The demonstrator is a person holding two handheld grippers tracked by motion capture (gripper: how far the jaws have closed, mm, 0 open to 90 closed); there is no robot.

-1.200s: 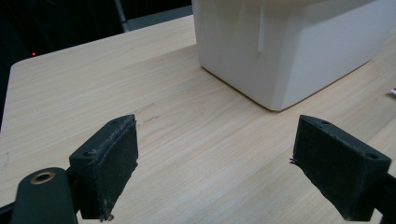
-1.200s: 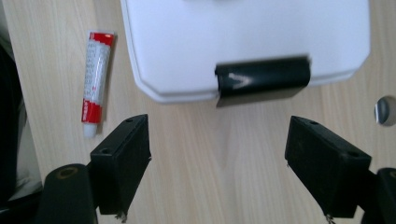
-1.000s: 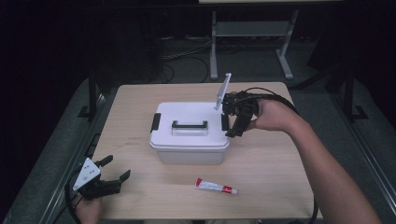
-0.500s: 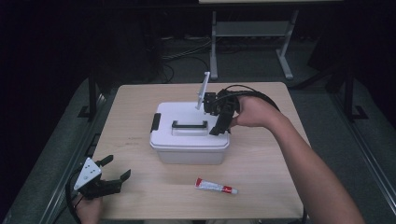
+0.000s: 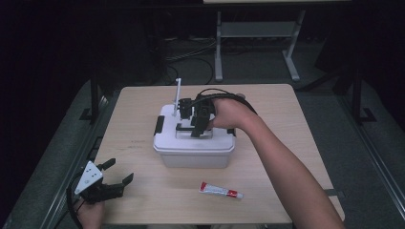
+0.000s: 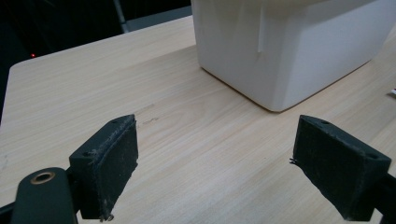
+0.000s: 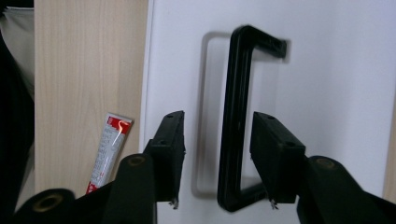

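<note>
High view — tube [image 5: 220, 190] near box [image 5: 196, 151].

White box [image 6: 285, 51] cut off at top edge, tube [image 7: 108, 151] lettering blurred, lower end hidden behind tongs

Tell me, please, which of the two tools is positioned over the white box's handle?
The right tool, open astride the black handle on the white box; the left tool sits open near the table's front-left corner.
</note>
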